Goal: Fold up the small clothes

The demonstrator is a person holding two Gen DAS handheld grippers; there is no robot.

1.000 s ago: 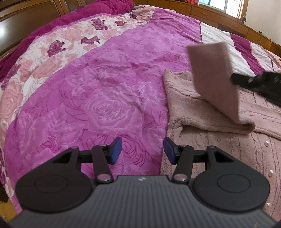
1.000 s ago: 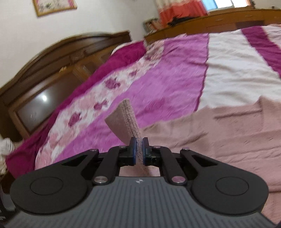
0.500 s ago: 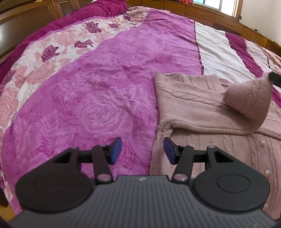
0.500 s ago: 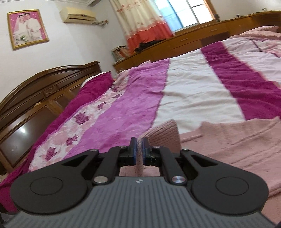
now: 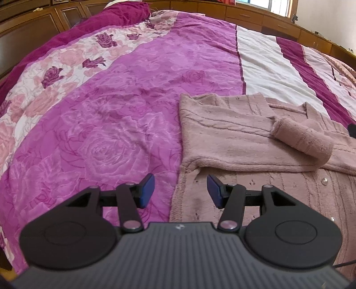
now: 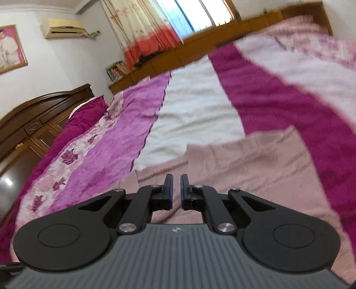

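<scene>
Lying flat on the bedspread (image 5: 115,115), the pink cardigan (image 5: 233,133) has its sleeve (image 5: 304,137) folded across its chest. No readable writing shows. The left gripper (image 5: 180,191) hovers low over the cardigan's edge, fingers spread wide. The right gripper (image 6: 175,189) points along the bed, fingers slightly parted, holding nothing.

Cardigan (image 5: 255,142) on bedspread's (image 5: 124,115) right part

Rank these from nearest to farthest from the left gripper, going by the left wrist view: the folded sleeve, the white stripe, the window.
From the left gripper:
1. Folded sleeve, ahead to the right, lying on the cardigan.
2. White stripe of the bedspread, beyond the cardigan.
3. Window, at the far wall, top right.
</scene>
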